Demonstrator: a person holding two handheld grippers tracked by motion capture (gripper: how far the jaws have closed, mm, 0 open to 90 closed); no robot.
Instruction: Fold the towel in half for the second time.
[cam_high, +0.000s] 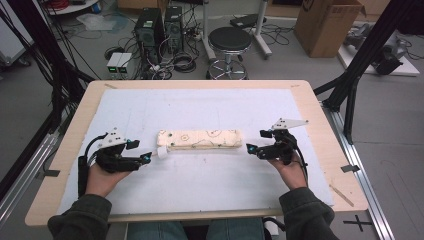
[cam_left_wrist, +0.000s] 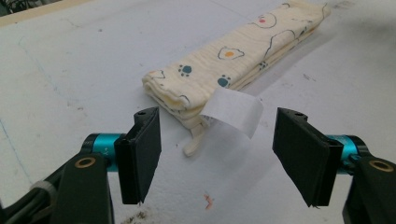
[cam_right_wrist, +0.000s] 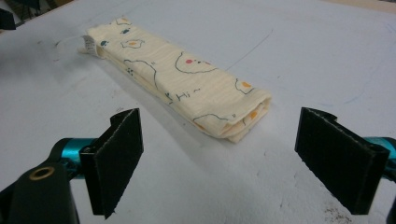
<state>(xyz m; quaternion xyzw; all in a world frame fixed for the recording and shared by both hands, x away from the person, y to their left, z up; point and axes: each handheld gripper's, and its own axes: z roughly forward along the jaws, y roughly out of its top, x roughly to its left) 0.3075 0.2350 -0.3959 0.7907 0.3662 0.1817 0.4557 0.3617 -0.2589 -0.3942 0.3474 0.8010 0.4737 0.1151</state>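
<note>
On the desk (cam_high: 65, 145), covered by a pale sheet, one folded cloth (cam_high: 199, 139) lies lengthwise between the two grippers, a single white tag (cam_left_wrist: 232, 110) sticking out at its left end. The left gripper (cam_high: 146, 158) sits just beside that tagged end, its fingers (cam_left_wrist: 140, 158) spread wide and holding nothing; the tag hangs between them untouched. The right gripper (cam_high: 251, 148) faces the opposite end, fingers (cam_right_wrist: 114, 156) equally wide apart and empty. The cloth looks light, soft and limp, several layers thick, so it would likely sag if lifted. The thick folded ends or corners seem the best hold.
</note>
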